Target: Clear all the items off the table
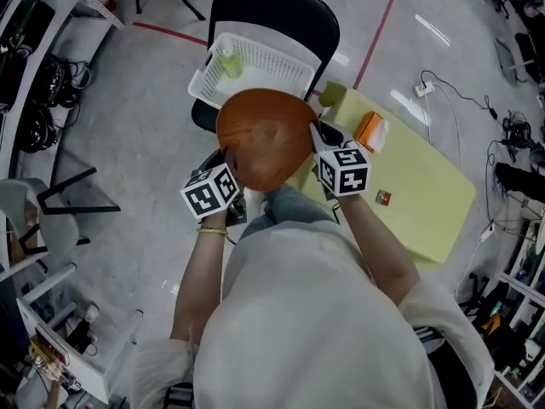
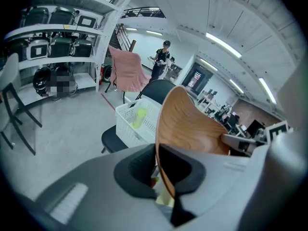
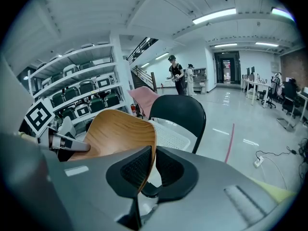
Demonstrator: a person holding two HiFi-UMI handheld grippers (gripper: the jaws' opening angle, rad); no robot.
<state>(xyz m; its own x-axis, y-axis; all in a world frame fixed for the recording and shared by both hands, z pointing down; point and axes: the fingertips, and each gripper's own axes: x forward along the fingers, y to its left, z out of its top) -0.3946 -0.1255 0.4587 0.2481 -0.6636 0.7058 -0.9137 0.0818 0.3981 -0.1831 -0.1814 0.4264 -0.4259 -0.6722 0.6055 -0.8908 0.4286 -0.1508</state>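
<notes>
- Between the jaws of our left gripper (image 2: 156, 174) runs the thin rim of the wooden bowl (image 2: 190, 124). The dark pads press on it from both sides, with only the wood between them.
- Our right gripper (image 3: 150, 170) pinches the opposite rim the same way, its jaws closed down on the edge of the wood.
- Each gripper view shows the other gripper across the bowl, clamped on the far rim.
- Seen from the head view, the bowl (image 1: 266, 139) hangs in the air between the two grippers, off the table (image 1: 426, 207) and tipped up rather than level.
- Just past the bowl, a white basket (image 1: 277, 65) sits on the seat of a black chair (image 1: 281, 11). From above, the bowl's far edge overlaps the basket's near wall, and we cannot tell whether they touch.
- One yellow-green bottle (image 1: 228, 62) lies in the left end of the basket.
- To the right of the chair stands the yellow table.
  - An orange box (image 1: 371, 130) lies on it, just beside our right gripper.
  - A small red item (image 1: 383, 198) lies closer to us.
  - A green thing (image 1: 332, 94) sits at the corner by the chair; we cannot make out what it is.
- Both our arms, left (image 1: 200, 284) and right (image 1: 379, 245), reach forward out of pale sleeves and angle slightly inward. The grippers point forward and down, with their marker cubes turned up toward the head camera.
- A thin bracelet (image 1: 213, 231) circles our left wrist.
</notes>
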